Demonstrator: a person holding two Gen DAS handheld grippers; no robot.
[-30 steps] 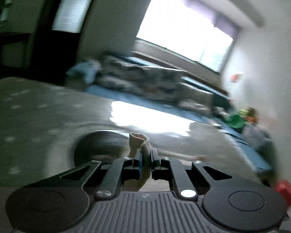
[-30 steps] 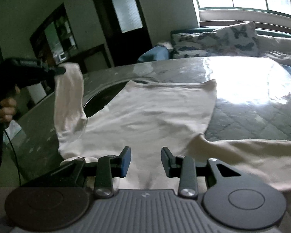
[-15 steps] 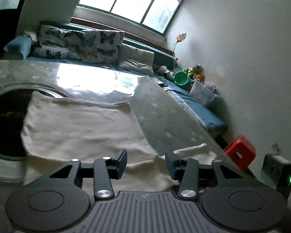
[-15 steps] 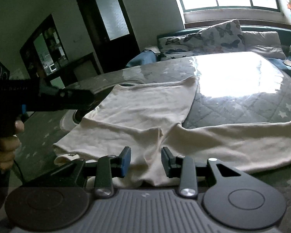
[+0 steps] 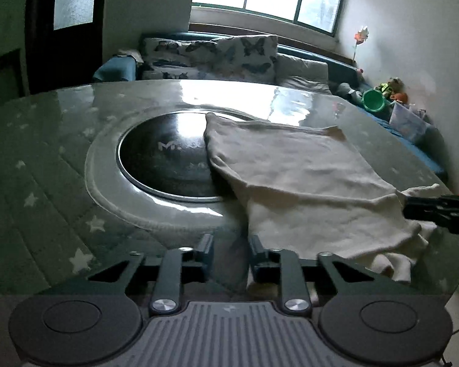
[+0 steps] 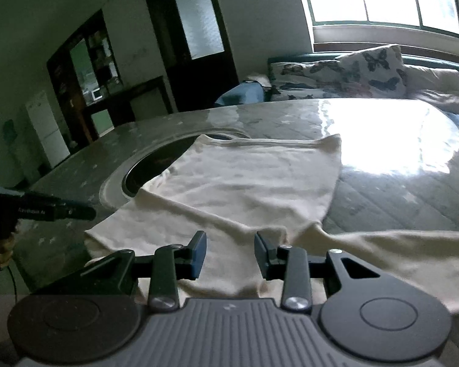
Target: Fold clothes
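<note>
A cream long-sleeved top (image 5: 306, 177) lies flat on the table, partly over a round black inset (image 5: 165, 159). My left gripper (image 5: 231, 255) is low at the near edge, just left of the top's hem. Its jaws are closing, and only the grey table cover shows between them. In the right wrist view my right gripper (image 6: 231, 253) stands open just above the top (image 6: 244, 183), with nothing pinched. One sleeve (image 6: 397, 250) stretches out to the right. The left gripper (image 6: 76, 212) shows at the left edge of that view, held by a hand (image 6: 0, 250).
The table (image 5: 46, 183) has a glossy top over a grey star-patterned cover. Behind it stands a blue sofa with butterfly pillows (image 5: 229, 55). A green bucket (image 5: 373, 99) and toys sit at the far right. A dark door (image 6: 195, 30) and a cabinet (image 6: 85, 70) line the back wall.
The left gripper has let go of the sleeve that it held up, and the sleeve now lies across the top. That gripper has sunk to the table's near edge. The right gripper has hardly moved.
</note>
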